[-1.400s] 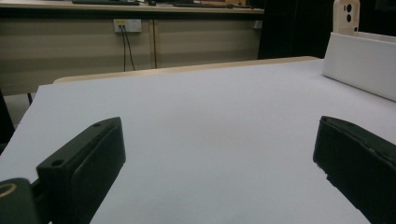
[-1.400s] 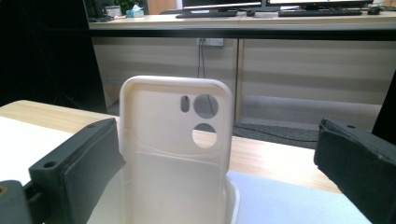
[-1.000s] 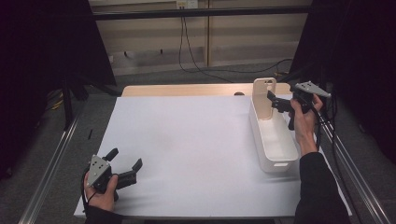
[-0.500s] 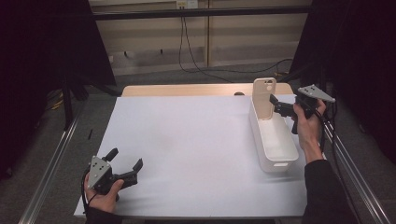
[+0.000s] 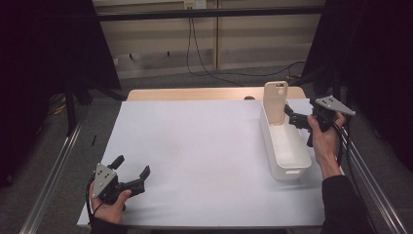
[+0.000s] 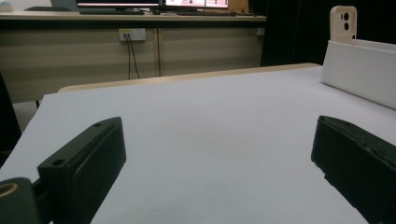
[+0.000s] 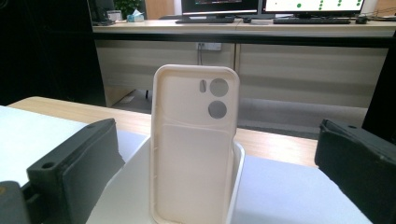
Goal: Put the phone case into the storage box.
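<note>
1. Standing upright at the far end of the white bin [image 5: 287, 151]: one cream phone case [image 5: 275, 102], lower edge inside the bin, camera cut-outs at top, leaning on the end wall.
2. Judged placed already, or about to be lifted out; cannot tell which. No grip on it at present.
3. Right gripper [image 5: 295, 120]: held beside the bin's far right side, pointed at the case, jaws spread wide with the case between and beyond them, untouched.
4. Right hand [image 5: 325, 139]: raised off the table, forearm along the right edge.
5. Left gripper [image 5: 132, 174]: resting low at the near left corner of the white table [image 5: 195, 146], jaws spread, nothing between, well apart from the bin.
</note>
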Motion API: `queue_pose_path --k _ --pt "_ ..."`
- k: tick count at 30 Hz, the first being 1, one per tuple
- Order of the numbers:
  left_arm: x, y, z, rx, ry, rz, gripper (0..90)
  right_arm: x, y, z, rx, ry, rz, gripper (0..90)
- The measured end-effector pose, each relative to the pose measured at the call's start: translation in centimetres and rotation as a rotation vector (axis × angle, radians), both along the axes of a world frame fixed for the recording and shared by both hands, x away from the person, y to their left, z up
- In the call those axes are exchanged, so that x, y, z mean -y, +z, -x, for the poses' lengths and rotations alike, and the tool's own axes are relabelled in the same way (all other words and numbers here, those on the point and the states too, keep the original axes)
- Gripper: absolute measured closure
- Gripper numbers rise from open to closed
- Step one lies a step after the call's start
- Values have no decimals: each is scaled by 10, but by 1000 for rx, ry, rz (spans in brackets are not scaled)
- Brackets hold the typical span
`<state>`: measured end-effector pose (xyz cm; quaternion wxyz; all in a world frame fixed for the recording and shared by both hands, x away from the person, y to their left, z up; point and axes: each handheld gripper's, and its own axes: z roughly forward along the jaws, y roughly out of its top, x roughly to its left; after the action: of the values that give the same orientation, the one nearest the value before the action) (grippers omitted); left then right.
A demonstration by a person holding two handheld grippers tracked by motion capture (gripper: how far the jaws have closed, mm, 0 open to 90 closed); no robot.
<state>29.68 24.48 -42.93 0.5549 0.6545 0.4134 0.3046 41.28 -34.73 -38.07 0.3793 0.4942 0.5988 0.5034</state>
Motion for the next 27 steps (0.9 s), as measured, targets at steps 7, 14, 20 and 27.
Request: queue_pose_path --k 7,14,20,27 --pt "-1 0 1 -2 3 5 30 0 -1 16 10 12 -8 0" --pt "-2 0 3 -8 -4 6 30 2 -1 30 17 21 -14 0" --pt "-2 0 4 -7 -8 11 30 6 -6 39 13 14 -16 0" --pt "-3 -1 4 -13 -7 19 37 7 -11 53 19 19 -45 0"
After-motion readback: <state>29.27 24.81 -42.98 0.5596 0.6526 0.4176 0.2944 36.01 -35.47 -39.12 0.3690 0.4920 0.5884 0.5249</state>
